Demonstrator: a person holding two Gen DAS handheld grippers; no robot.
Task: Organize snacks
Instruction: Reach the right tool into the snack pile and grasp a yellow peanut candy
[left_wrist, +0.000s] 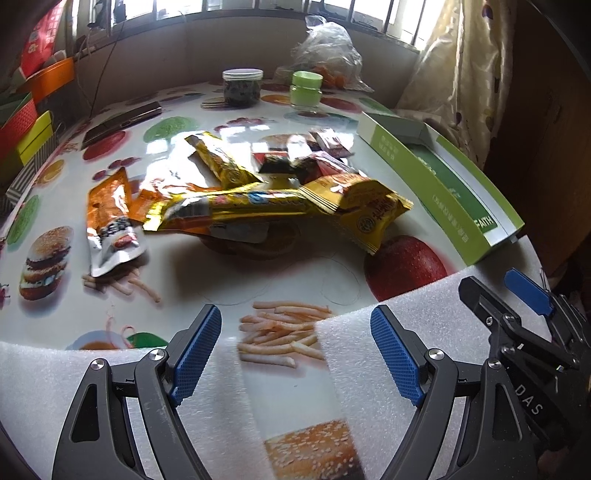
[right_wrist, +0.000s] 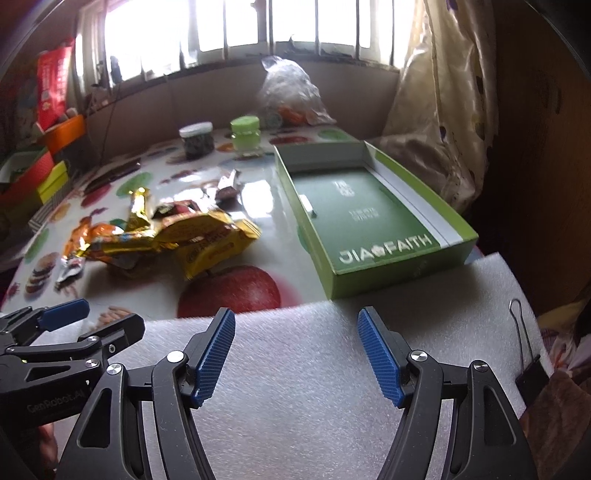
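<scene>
Both the left tool (left_wrist: 295, 354) and right tool (right_wrist: 295, 356) hang spread and empty over white foam padding (right_wrist: 295, 369), so sorting seems unstarted: next, pinching a crinkly yellow foil snack packet (left_wrist: 354, 206) mid-table toward the shallow green cardboard box (right_wrist: 369, 218).

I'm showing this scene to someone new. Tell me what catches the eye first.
A jumbled heap of yellow and orange snack packets lies mid-table on a tablecloth printed with food pictures. To its right sits an open green box, nearly empty. Both grippers, left and right, hover open over white foam sheet at the near edge.
</scene>
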